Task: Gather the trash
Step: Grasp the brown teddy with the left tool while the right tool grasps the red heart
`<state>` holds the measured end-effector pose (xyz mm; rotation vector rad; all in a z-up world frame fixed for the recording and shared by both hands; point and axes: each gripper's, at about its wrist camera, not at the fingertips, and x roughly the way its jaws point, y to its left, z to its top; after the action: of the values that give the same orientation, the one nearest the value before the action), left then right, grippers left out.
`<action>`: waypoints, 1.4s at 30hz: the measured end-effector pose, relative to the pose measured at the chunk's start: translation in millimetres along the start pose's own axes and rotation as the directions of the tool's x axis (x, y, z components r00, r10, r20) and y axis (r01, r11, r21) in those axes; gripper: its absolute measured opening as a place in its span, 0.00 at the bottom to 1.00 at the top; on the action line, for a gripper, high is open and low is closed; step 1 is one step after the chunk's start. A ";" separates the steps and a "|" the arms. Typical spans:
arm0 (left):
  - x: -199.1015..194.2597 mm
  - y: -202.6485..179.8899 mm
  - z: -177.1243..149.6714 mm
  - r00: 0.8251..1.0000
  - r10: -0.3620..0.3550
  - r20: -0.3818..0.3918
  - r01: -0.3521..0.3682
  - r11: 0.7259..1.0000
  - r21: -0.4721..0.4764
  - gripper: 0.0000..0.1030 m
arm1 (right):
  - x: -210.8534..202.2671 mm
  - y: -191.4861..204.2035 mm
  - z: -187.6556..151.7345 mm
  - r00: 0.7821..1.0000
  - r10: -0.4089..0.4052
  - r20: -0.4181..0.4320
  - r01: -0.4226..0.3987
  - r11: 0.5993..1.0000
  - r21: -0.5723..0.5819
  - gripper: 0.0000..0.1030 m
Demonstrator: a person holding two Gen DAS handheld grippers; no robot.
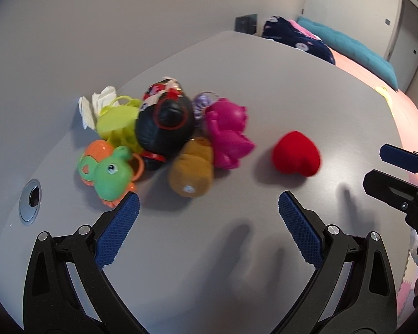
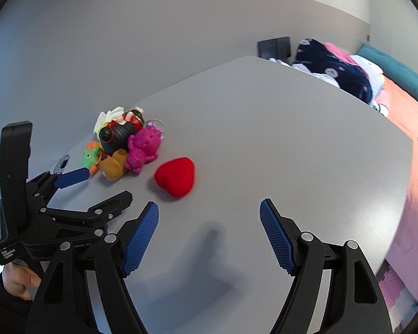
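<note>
Nothing collected yet | crumpled white paper (image 1: pixel 97 105) upper left behind toy pile (image 1: pixel 164 139), desk (image 1: pixel 292 97) | left claw (image 1: pixel 209 206), right claw (image 2: pixel 209 214): released, empty

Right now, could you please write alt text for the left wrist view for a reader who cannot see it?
The open left gripper hovers over a grey table, holding nothing, near a pile of toys with crumpled white paper at its far left. A red heart lies apart, right of the pile.
</note>
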<state>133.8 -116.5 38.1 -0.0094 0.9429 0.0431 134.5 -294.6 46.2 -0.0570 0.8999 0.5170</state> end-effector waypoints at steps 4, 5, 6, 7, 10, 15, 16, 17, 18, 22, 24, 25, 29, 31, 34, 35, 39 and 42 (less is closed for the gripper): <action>3.6 13.0 3.5 1.000 0.000 0.021 0.001 0.999 -0.034 0.94 | 9.4 7.6 7.4 1.000 0.017 -0.007 -0.017 1.000 -0.018 0.74; 3.9 14.9 4.1 1.000 -0.005 0.026 0.006 0.999 -0.038 0.93 | 11.8 8.8 8.9 1.000 0.021 -0.010 -0.021 1.000 -0.021 0.74; 4.4 15.7 4.9 1.000 -0.007 0.031 0.008 0.999 -0.033 0.92 | 14.8 10.1 10.7 1.000 0.024 -0.013 -0.024 0.999 -0.026 0.74; 4.1 16.4 5.0 0.999 -0.002 0.035 0.003 1.000 -0.026 0.88 | 16.9 11.1 11.8 1.000 0.024 -0.015 -0.025 0.999 -0.030 0.74; 5.7 16.5 7.3 0.999 -0.001 0.041 0.001 1.000 -0.007 0.77 | 24.5 14.2 15.0 0.999 0.024 -0.027 -0.026 0.999 -0.046 0.73; 13.2 20.9 9.3 0.999 0.002 0.033 -0.002 1.000 0.007 0.52 | 37.7 18.1 22.6 0.999 0.024 -0.041 -0.026 0.998 -0.060 0.68; 15.1 21.9 9.6 1.000 -0.001 0.028 0.000 1.000 0.010 0.48 | 41.0 18.7 24.7 0.999 0.024 -0.044 -0.027 0.998 -0.061 0.68; 17.8 23.3 9.5 1.000 -0.002 0.023 0.002 1.000 0.015 0.48 | 43.6 19.4 26.0 0.999 0.024 -0.045 -0.027 0.998 -0.062 0.68; 18.7 24.8 9.5 1.000 -0.004 0.027 0.003 1.000 0.018 0.48 | 47.0 20.4 27.4 0.999 0.025 -0.048 -0.028 0.998 -0.064 0.67; 19.0 29.8 10.1 1.000 -0.010 0.029 0.010 1.000 0.018 0.47 | 60.7 24.0 29.6 0.998 0.016 -0.067 -0.021 0.996 -0.083 0.64; 21.6 30.0 12.4 0.999 -0.012 0.030 0.011 1.000 0.017 0.45 | 67.2 25.3 29.1 0.997 0.011 -0.075 -0.017 0.996 -0.088 0.62; 22.2 31.3 13.4 0.999 -0.011 0.030 0.010 1.000 0.017 0.43 | 69.7 25.7 29.0 0.997 0.007 -0.079 -0.015 0.996 -0.090 0.60; 22.7 33.7 13.4 0.999 -0.017 0.033 0.016 1.000 0.013 0.40 | 75.1 30.4 28.1 0.997 -0.028 -0.075 0.018 0.992 -0.123 0.47; 22.7 33.4 13.1 0.999 -0.017 0.033 0.017 1.000 0.014 0.40 | 75.3 30.5 28.7 0.997 -0.023 -0.075 0.014 0.993 -0.119 0.47; 22.8 31.2 13.1 0.999 -0.012 0.032 0.011 1.000 0.022 0.40 | 74.5 30.5 28.1 0.997 -0.012 -0.077 0.003 0.994 -0.112 0.46; 22.5 30.2 13.0 0.999 -0.010 0.032 0.009 1.000 0.025 0.40 | 74.1 30.8 27.4 0.997 -0.009 -0.078 0.001 0.994 -0.110 0.46; 21.7 25.7 13.1 1.000 -0.005 0.028 0.004 0.999 0.036 0.39 | 68.4 30.8 24.5 0.997 -0.003 -0.075 -0.005 0.994 -0.105 0.46; 21.7 22.6 14.9 1.000 0.005 0.027 -0.006 0.999 0.044 0.39 | 63.3 28.6 24.1 0.997 0.001 -0.074 -0.009 0.995 -0.098 0.46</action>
<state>157.7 -92.8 29.6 0.0344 0.9165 0.0278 171.5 -237.5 18.0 -0.1644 0.9470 0.5666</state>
